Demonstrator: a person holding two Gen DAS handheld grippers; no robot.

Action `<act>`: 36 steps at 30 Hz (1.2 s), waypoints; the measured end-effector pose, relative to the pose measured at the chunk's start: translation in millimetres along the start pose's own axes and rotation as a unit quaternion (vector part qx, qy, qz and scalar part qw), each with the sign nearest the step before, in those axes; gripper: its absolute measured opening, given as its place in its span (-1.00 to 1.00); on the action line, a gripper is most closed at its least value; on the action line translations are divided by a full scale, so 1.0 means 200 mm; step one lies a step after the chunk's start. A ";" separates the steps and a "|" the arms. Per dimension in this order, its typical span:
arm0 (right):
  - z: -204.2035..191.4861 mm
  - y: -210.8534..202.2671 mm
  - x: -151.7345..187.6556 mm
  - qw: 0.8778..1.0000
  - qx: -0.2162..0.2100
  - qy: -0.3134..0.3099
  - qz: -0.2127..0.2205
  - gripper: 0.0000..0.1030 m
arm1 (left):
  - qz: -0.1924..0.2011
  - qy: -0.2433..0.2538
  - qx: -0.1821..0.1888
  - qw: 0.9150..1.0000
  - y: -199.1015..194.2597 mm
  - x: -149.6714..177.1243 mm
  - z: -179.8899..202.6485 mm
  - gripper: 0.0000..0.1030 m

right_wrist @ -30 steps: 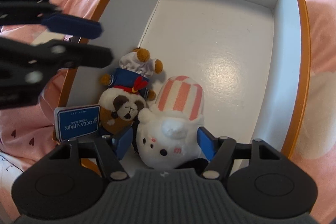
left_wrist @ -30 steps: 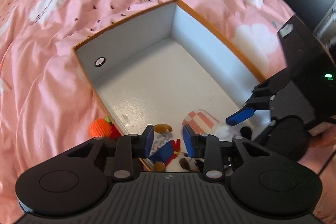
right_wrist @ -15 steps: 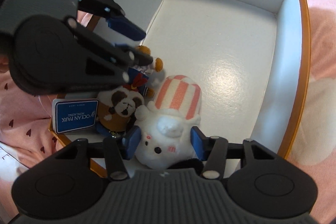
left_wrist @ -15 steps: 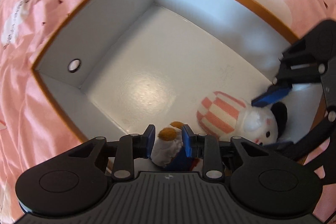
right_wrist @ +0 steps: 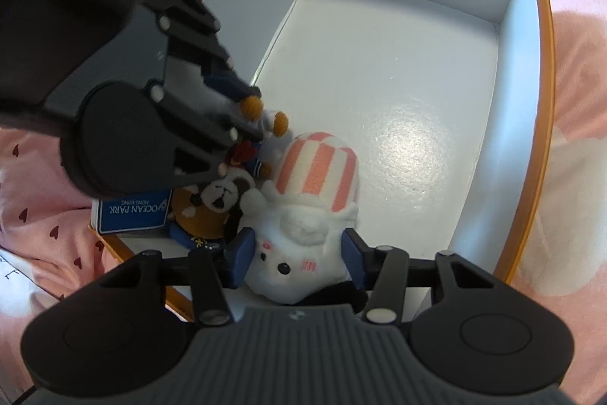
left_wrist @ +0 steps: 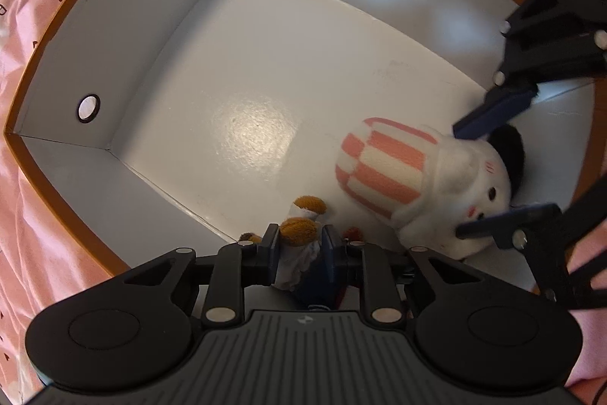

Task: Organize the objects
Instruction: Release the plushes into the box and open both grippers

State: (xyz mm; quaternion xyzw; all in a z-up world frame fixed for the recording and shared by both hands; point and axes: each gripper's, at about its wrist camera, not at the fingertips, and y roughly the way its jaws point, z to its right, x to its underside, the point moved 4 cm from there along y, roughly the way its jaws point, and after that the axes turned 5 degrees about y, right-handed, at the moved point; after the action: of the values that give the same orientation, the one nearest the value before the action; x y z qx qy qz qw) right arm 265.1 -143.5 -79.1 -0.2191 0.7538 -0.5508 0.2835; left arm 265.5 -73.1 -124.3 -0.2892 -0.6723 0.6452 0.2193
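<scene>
pink bedspread (right_wrist: 576, 71); orange-rimmed white box (right_wrist: 544, 71) directly on it

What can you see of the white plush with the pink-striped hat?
The white plush looks soft and fleecy: round body, black dot eye, pink cheek marks, a pink-and-white striped hat and a black part at its base. It lies on its side on the box floor, in the near corner, against the panda plush. The right gripper straddles its head, fingers at both sides; contact is unclear.
</scene>
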 end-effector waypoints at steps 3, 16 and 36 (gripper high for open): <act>-0.01 0.01 -0.01 1.000 -0.009 -0.005 -0.009 0.21 | 0.006 0.004 0.001 1.000 -0.02 0.02 0.01 -0.50; 0.00 0.12 -0.06 0.998 0.019 -0.016 -0.061 0.33 | 0.014 -0.005 -0.003 1.000 -0.02 0.05 0.04 -0.50; -0.25 -0.11 -0.10 0.997 0.054 -0.044 0.020 -0.01 | 0.056 -0.004 0.013 0.998 -0.05 0.07 0.01 -0.51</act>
State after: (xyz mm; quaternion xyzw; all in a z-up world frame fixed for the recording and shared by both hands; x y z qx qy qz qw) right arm 245.7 -102.0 -42.3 -0.2126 0.7142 -0.5743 0.3391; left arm 252.8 -65.2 -114.6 -0.3210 -0.6471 0.6668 0.1836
